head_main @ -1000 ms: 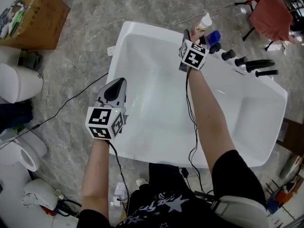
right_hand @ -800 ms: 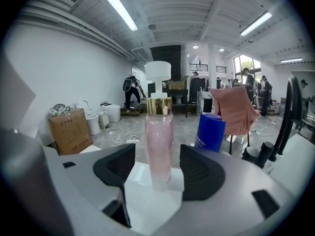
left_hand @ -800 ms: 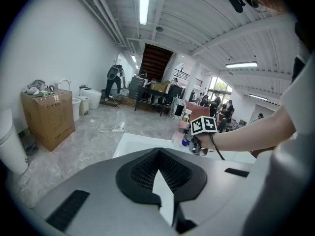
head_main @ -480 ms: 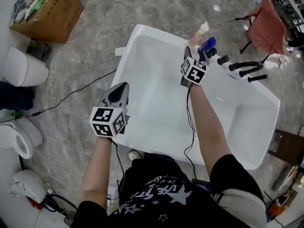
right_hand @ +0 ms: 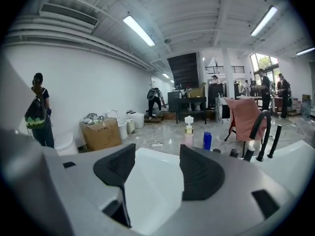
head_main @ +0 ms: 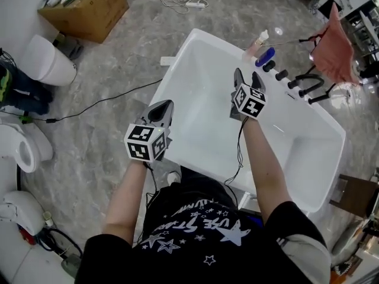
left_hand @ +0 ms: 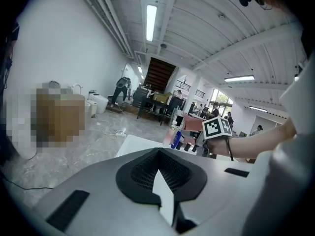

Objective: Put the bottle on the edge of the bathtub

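Two bottles stand upright on the far rim of the white bathtub: a pale pink pump bottle at the corner and a blue plastic bottle just beside it. The placing looks done, though I cannot tell which bottle the task means. The right gripper hovers over the tub short of them, jaws apart with nothing between. The left gripper hangs at the near-left rim, jaws closed and empty. A careless swing of the right gripper or its black cable could tip the tall pump bottle into the tub or onto the floor. Black tap knobs crowd the rim beside the blue bottle. A red cloth and a cardboard box sit well apart.
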Tool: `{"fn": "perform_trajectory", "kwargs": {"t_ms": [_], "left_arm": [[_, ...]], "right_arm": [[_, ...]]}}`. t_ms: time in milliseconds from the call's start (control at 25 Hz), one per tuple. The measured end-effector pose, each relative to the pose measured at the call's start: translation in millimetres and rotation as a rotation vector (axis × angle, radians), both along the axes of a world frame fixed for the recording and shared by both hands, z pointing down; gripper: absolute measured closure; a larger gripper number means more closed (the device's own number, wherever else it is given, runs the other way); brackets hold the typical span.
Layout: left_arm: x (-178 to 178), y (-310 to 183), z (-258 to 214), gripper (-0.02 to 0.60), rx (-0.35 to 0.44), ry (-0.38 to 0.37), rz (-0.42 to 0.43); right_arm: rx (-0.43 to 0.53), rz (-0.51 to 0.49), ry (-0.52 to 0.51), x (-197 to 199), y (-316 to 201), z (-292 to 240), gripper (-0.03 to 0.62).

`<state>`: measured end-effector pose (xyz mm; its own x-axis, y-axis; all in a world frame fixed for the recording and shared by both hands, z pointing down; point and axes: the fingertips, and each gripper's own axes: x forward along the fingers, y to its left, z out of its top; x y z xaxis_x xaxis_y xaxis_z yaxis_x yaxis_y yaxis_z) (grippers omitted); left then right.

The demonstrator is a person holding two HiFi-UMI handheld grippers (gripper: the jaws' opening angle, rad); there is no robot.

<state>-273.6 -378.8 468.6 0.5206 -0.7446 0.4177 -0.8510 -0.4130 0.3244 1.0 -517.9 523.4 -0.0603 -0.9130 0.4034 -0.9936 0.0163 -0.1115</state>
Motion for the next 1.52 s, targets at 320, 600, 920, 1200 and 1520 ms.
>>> {"fn": "perform_trajectory", "kwargs": {"t_ms": [320,600,920,1200,1520], "left_arm": [[-32.5,104.5,-6.0,0.566,-0.010,0.013,0.045],[-35.9,162.0,-21.9,0.566,0.016,0.031,0.106],[-30.4,207.7,-34.3,0.566,0.034,0.046,0.115],[-10.2,232.9,-37.9,0.566,0.034,0.014,0.102],[48.5,280.6,-45.2,0.566,0.073,-0.030,0.048]], "right_arm": [[0.049,-0.010,-0.022,-48.0,102.3,-54.8,0.321],[0.020,-0.019,-0.045,-63.8,213.3,-70.6,0.378],[0.013,-0.047,-0.025,-81.3,274.7,-86.7,0.485],[0.054,-0.020,-0.044,-64.7,310.8,-92.4,0.579],[0.079,-0.066,-0.014,8.5,374.1,-104.5,0.580]]}}
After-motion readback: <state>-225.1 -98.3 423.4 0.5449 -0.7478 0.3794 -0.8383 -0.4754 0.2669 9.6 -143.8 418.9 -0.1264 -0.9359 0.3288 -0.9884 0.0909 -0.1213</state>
